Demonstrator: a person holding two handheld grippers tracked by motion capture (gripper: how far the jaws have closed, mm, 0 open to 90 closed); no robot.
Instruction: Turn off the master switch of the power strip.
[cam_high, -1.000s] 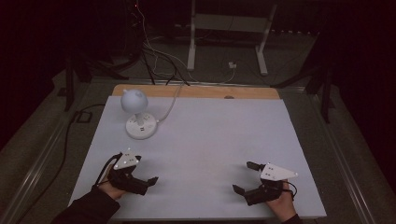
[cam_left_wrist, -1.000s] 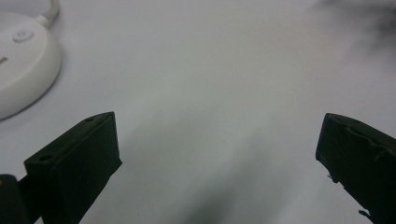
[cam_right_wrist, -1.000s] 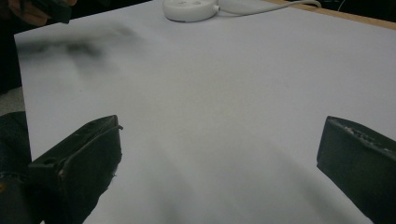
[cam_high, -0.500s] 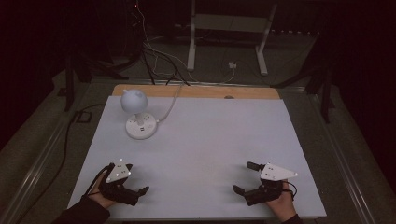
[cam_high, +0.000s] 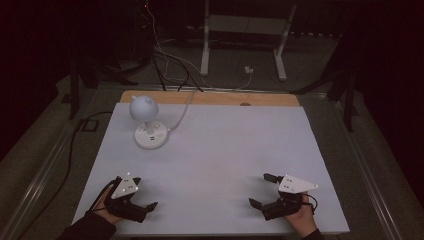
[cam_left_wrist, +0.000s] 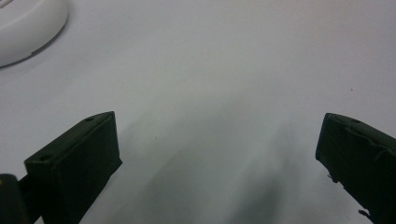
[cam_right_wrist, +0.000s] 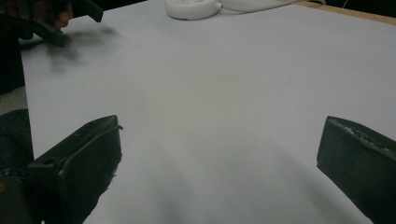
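A white desk lamp (cam_high: 145, 111) with a round base (cam_high: 149, 138) stands at the far left of the white tabletop (cam_high: 220, 145). My left gripper (cam_high: 145, 194) rests near the front left edge, open, with nothing between its jaws. My right gripper (cam_high: 260, 190) sits near the front right edge, also open and empty. In the left gripper view the gripper (cam_left_wrist: 219, 140) has its jaws spread wide over bare table, with the lamp base (cam_left_wrist: 23, 25) at top left. In the right gripper view the gripper (cam_right_wrist: 219, 144) is likewise spread; the lamp base (cam_right_wrist: 192, 8) and the left gripper (cam_right_wrist: 51, 21) lie farther off.
The lamp's cord (cam_high: 182, 112) runs off the far edge over a wooden strip (cam_high: 210, 97). Behind the table, cables (cam_high: 165, 60) and a metal stand (cam_high: 242, 45) sit on the dark floor. A rail (cam_high: 45, 170) runs along the table's left side.
My left gripper has drawn back a little toward the front left corner and turned slightly. The right gripper has stayed in place.
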